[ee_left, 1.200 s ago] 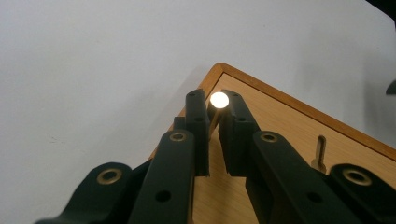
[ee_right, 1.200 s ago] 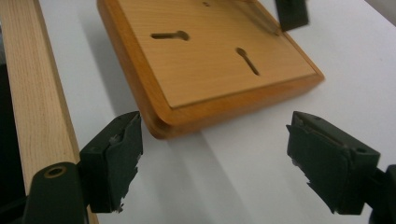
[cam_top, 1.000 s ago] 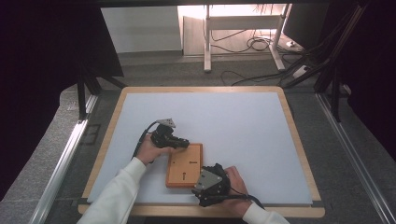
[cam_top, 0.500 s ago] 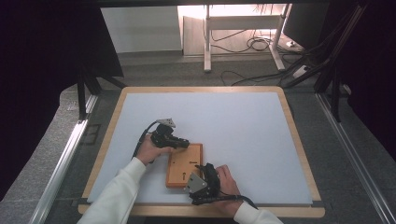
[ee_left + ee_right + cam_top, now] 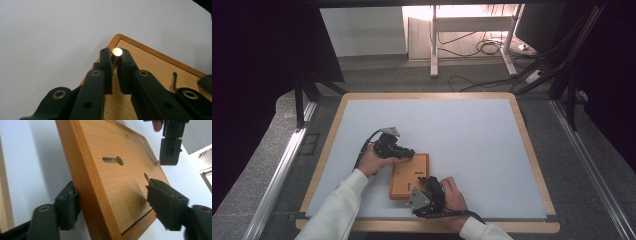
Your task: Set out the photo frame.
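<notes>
High view: left claw [image 5: 408,152] pinches peg [image 5: 117,52] on board [image 5: 409,176]; right claw [image 5: 430,186] closing astride board edge.

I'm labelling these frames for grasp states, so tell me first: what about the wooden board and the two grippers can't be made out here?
- Left gripper, its own view: the jaws hide the shaft of the metal peg; whether it sits in the wooden board is unclear.
- Right gripper, its own view: the board's thick edge hides whether its left pad presses.
- High view: the slots in the board are too small to read, and the right gripper covers its near corner.
</notes>
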A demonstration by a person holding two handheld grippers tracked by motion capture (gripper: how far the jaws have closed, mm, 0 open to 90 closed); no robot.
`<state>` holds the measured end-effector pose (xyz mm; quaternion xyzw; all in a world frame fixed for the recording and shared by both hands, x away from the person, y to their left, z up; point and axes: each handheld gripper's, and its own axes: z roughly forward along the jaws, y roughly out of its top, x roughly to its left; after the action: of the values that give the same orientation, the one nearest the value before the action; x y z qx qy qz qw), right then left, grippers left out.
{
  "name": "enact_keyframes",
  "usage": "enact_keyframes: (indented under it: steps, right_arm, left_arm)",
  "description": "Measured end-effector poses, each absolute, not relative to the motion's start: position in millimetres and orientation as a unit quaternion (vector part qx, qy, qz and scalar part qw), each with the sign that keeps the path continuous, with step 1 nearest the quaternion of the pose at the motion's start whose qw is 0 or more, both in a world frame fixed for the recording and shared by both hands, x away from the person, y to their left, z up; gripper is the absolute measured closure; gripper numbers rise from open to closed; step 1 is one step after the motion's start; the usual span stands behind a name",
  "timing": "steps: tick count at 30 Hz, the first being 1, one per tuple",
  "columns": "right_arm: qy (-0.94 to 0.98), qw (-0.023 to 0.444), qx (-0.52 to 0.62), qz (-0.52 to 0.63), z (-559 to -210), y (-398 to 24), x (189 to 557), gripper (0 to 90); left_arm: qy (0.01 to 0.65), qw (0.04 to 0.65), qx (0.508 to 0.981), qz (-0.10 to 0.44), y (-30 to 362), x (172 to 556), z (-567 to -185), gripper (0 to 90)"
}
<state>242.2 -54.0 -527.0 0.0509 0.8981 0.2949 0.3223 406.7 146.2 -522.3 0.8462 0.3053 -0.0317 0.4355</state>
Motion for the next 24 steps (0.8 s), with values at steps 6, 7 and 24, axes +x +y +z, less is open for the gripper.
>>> enact_keyframes:
  steps: [6, 7, 24]
  right_arm:
    - [0.891, 0.333, 0.044, 0.305, -521, -56, 240, 38.6]
    - [0.890, 0.336, 0.041, 0.304, -519, -57, 241, 39.9]
    - [0.877, 0.384, 0.006, 0.289, -496, -62, 242, 55.8]
  left_arm:
    - [0.312, 0.438, 0.843, -0.029, 147, 408, -523, 84.7]
    - [0.316, 0.439, 0.841, -0.030, 147, 408, -523, 84.8]
    - [0.330, 0.446, 0.831, -0.033, 150, 412, -527, 83.4]
